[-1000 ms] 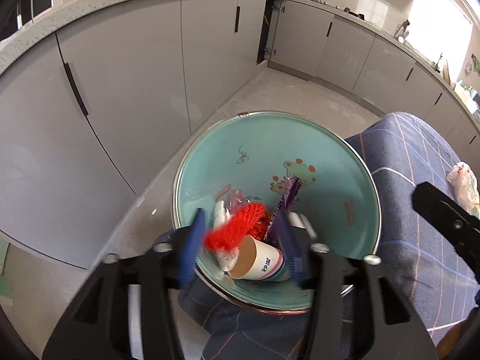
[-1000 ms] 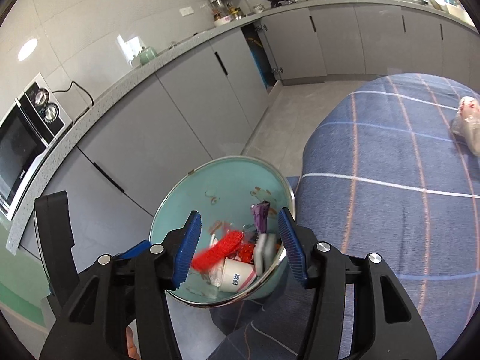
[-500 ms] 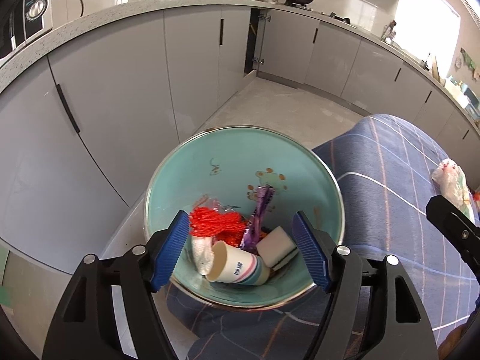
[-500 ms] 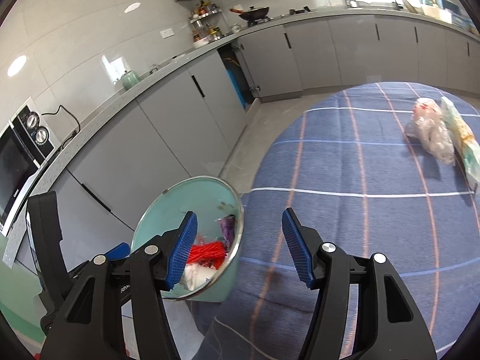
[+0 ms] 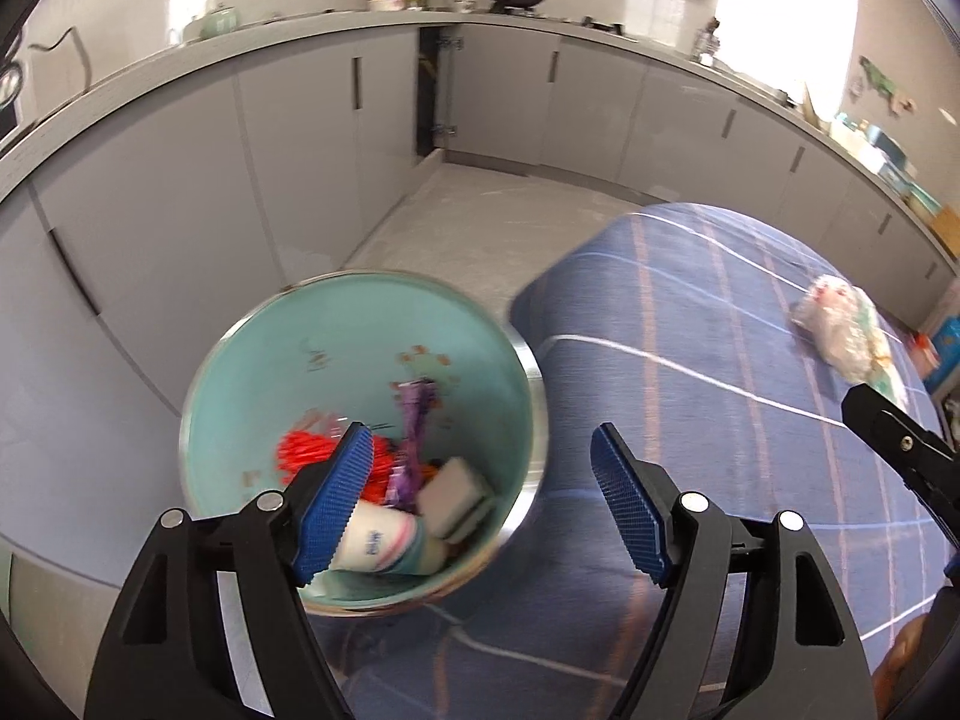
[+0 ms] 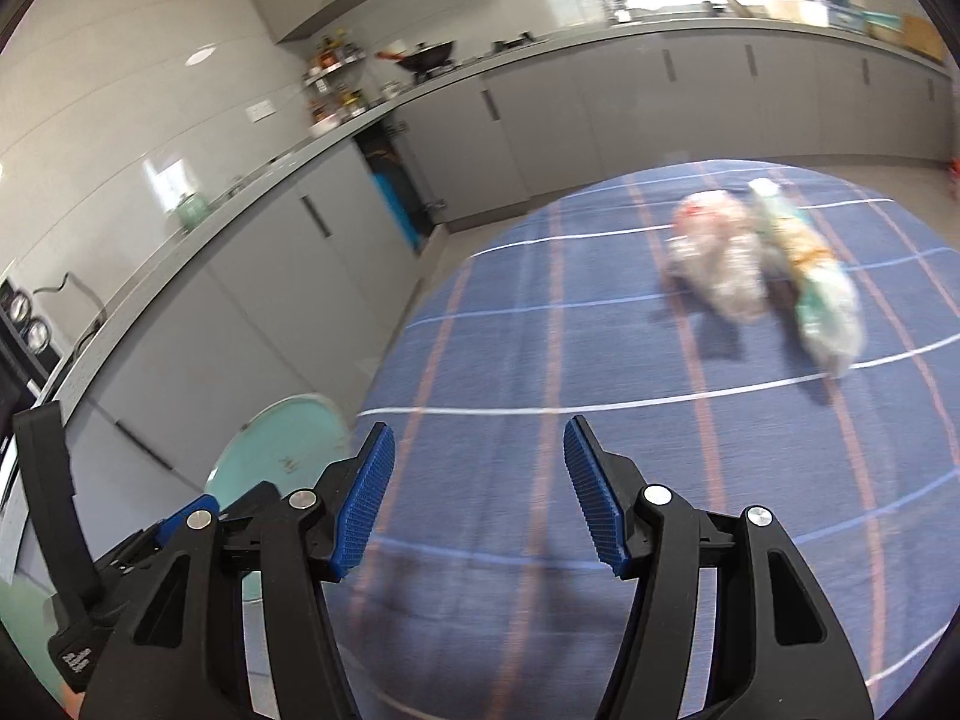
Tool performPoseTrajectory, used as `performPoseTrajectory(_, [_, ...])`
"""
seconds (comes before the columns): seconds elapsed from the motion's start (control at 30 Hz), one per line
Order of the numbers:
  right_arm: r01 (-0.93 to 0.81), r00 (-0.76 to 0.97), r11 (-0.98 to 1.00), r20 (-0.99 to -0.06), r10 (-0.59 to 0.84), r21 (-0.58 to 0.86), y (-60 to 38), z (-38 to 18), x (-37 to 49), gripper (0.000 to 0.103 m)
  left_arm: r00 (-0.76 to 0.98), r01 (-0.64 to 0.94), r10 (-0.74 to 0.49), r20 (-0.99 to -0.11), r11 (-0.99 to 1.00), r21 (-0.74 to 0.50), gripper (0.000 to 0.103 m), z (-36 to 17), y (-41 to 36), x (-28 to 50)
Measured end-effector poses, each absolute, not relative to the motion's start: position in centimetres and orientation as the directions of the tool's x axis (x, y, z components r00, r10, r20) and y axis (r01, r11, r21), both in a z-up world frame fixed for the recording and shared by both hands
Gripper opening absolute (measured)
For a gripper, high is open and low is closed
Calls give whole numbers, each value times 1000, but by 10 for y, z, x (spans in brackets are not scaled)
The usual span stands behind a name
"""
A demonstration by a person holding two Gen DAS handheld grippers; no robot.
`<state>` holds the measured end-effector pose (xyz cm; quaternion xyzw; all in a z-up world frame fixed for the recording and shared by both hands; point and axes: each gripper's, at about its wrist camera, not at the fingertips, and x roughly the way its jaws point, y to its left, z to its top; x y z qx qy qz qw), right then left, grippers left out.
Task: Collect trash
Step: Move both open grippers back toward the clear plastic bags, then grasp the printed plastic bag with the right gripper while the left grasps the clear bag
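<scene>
Both grippers empty: left gripper [image 5: 480, 498] jaws just widened, nothing between; right gripper [image 6: 477, 495] half-spread over blue checked worktop [image 6: 540, 360]. Teal bin [image 5: 252, 372] holds collected trash. Plastic bags [image 6: 762, 264] remain, well apart. Best: approach low, pinch crumpled bulk centrally.

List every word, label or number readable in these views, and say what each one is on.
Paper cup in the teal bin: blue print, too blurred to read.
Black handle of the left claw at the lower left of the right wrist view: small white lettering, too small to read.
Plastic bags on the blue checked cloth: no legible print.
Nothing else carries readable text.
</scene>
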<state>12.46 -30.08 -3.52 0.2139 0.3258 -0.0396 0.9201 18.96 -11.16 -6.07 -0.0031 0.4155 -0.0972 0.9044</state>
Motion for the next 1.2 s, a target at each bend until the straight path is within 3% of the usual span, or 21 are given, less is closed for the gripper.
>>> performPoseTrajectory(0.63, [478,751,809,-636,-175,342,-458,-43,109,59,583,381,-321,-747,919,-98,74,-59,-228,198])
performPoseTrajectory(1.0, [489,686,805,-718,-118,335,-504,-73,163,58,572,434,-361,-737,895,-101,74,-57,-282,223])
performPoseTrajectory(1.2, [463,677,804,-734,-49,373,-514,-89,171,28,569,479,-401,-718,871,-107,74,-50,-316,237])
